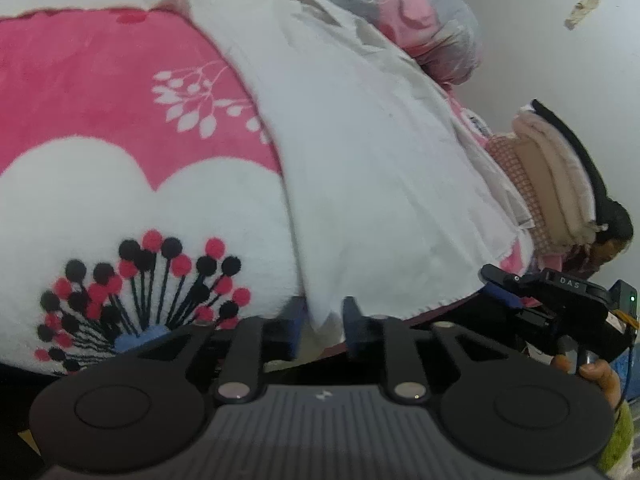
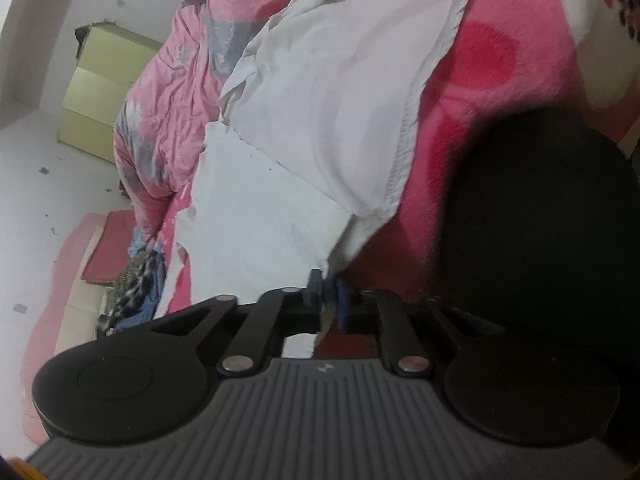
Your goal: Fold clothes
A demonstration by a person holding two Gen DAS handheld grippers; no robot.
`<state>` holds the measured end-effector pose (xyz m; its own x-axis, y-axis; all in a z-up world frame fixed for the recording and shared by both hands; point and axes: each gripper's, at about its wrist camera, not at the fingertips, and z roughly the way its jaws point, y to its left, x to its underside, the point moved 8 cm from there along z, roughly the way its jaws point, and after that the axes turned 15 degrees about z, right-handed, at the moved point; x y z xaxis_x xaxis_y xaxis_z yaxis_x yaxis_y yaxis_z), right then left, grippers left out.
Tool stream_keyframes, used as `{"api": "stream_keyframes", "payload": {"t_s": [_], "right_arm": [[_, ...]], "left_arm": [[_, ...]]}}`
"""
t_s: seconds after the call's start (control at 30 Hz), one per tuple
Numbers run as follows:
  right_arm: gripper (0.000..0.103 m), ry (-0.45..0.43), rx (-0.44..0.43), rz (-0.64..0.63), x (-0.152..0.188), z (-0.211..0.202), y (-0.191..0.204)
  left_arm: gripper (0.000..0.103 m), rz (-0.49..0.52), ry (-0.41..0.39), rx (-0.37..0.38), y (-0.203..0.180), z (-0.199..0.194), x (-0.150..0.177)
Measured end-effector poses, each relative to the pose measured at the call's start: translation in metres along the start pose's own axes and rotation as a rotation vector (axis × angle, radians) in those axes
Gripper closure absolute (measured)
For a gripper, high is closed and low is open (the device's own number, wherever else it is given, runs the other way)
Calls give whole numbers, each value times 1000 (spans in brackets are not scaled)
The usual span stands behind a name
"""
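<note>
White garment [image 1: 360, 152] lengthwise on pink blanket [image 1: 100, 80], left gripper [image 1: 322, 320] pinching its near hem, right gripper [image 2: 326, 292] clamped on its corner

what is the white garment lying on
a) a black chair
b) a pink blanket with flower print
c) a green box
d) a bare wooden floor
b: the white garment is spread over a pink blanket with white leaf and flower shapes, and the left gripper has its near hem between its jaws.
</note>
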<state>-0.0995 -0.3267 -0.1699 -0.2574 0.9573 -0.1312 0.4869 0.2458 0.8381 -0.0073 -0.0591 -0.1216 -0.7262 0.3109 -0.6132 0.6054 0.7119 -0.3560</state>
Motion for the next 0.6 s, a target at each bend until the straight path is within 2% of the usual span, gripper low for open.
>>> {"api": "stream_keyframes", "payload": {"t_s": [0.07,0.23,0.3,0.47,0.6], "right_arm": [[75,-18,24,-36,-4,-8,0],[72,-180,55,-141,-39,-47,6],[71,-246,67,-183,-53,-63,8],[71,-455,129,-251,-113,-78,4],[71,-551,157,-255,-159,-72,-7]], "left_arm": [[57,26,-19,-14,0,-7,-4],[51,121,-79,-57,-9,-18,-26],[46,163,-96,-68,-15,-17,-38],[43,247,-106,-97,-29,-5,-60],[42,270,-94,-110,-38,16,-72]]}}
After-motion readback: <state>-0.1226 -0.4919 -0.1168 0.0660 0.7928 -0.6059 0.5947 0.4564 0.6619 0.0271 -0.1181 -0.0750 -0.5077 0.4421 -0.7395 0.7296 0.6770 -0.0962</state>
